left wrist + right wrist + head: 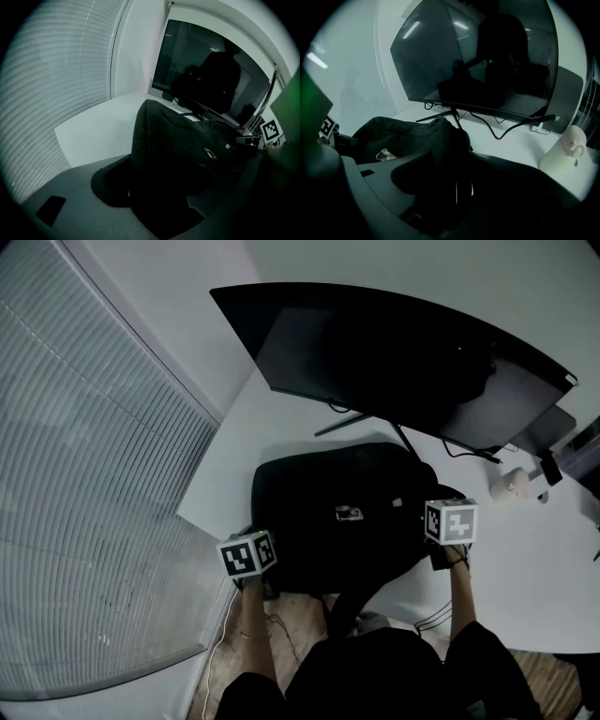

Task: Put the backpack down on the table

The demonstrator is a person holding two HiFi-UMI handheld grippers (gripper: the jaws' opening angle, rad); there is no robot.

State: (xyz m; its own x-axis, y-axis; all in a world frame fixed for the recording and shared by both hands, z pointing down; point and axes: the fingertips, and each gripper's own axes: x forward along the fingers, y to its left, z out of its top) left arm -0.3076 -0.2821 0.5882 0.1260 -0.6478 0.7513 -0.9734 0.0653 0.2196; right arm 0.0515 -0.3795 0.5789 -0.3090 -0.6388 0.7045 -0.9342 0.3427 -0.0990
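The black backpack [337, 512] lies flat on the white table [230, 465], its straps hanging over the front edge toward me. My left gripper [265, 577] is at its near left corner, and in the left gripper view the dark fabric [187, 145] sits between wide-spread jaws that do not press it. My right gripper [435, 554] is at the near right corner. Its jaws also stand apart, with a fold of the backpack [426, 136] between them, loose. A small metal tag [349, 513] shows on top of the bag.
A large curved monitor [394, 362] stands just behind the backpack, its foot and cables [469, 451] on the table. A white rounded object [511, 484] sits to the right. Window blinds [84, 474] fill the left; the floor with cords lies below the table edge.
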